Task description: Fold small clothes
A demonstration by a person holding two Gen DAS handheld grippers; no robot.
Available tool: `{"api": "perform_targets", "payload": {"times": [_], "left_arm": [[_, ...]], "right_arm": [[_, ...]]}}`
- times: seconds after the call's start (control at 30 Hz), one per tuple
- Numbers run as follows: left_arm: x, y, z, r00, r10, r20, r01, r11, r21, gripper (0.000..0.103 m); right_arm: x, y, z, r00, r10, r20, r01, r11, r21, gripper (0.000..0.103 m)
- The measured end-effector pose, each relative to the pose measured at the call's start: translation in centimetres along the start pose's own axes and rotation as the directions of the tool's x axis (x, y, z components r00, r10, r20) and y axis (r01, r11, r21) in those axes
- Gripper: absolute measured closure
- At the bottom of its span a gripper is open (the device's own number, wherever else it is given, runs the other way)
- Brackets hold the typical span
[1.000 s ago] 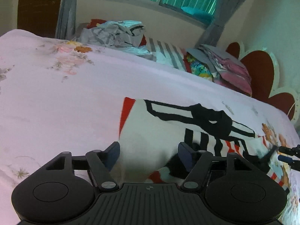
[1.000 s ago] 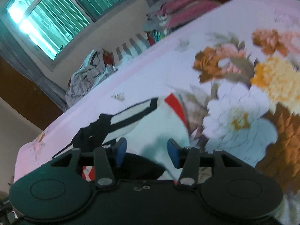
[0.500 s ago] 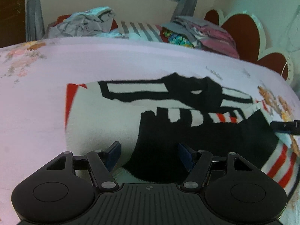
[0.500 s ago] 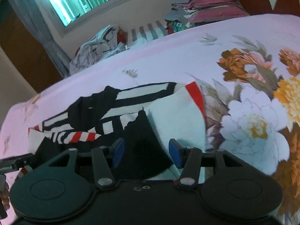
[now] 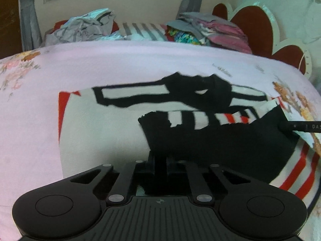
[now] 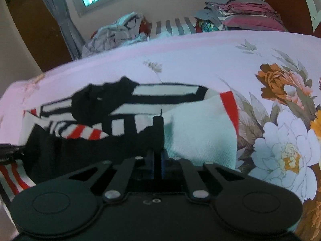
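The garment (image 5: pixel 104 132), a small white top with black bands and red stripes, lies spread on the pink floral bed sheet (image 5: pixel 140 60), in front of the clothes pile (image 5: pixel 86 28) at the far edge of the bed.

Change noted: a second ago both pairs of tongs stood spread over the near hem; now both are pressed together. The left tongs (image 5: pixel 160 160) pinch the near edge of the garment's black panel. The right tongs (image 6: pixel 157 160) pinch the same dark edge where it meets the white sleeve area, on the side away from the clothes pile. The tip of the right tongs shows at the right margin of the left wrist view.

Judgement: both grasps appear taken, so the near edge looks ready to be lifted and carried toward the clothes pile for a fold.

Not verifiable: the pads themselves are buried in dark fabric; how many layers each pinch holds cannot be told. The garment's nearest hem is cut off behind the tong bodies. Motion blur softens the pattern edges.
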State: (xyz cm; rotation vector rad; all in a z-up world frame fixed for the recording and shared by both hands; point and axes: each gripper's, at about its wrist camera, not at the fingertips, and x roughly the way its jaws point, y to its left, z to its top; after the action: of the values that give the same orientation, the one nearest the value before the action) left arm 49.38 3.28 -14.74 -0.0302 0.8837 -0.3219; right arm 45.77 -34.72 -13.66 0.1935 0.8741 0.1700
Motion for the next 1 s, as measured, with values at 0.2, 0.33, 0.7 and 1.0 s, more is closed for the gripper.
{"api": "perform_targets", "payload": {"times": [0.2, 0.33, 0.7, 1.0], "left_arm": [[-3.2, 0.6, 1.5, 0.989, 0.004, 0.147, 0.004, 0.999, -0.051, 0.096], [-3.7, 1.1, 3.4, 0.976, 0.042, 0.212, -0.028, 0.997, -0.069, 0.096], [2.4, 2.9, 4.3, 0.978, 0.151, 0.147, -0.127, 0.978, -0.164, 0.096], [4.3, 3.1, 3.4, 0.976, 0.199, 0.093, -0.184, 0.972, -0.149, 0.095]], "right_arm": [[-3.0, 0.3, 1.6, 0.994, 0.019, 0.110, -0.019, 1.000, 0.006, 0.097], [-3.9, 0.1, 3.7, 0.984, 0.001, 0.175, -0.005, 1.000, 0.018, 0.097], [2.9, -1.6, 6.2, 0.992, -0.061, 0.110, 0.050, 0.994, 0.100, 0.097], [5.1, -2.9, 4.3, 0.987, -0.145, 0.067, 0.136, 0.983, 0.120, 0.082]]}}
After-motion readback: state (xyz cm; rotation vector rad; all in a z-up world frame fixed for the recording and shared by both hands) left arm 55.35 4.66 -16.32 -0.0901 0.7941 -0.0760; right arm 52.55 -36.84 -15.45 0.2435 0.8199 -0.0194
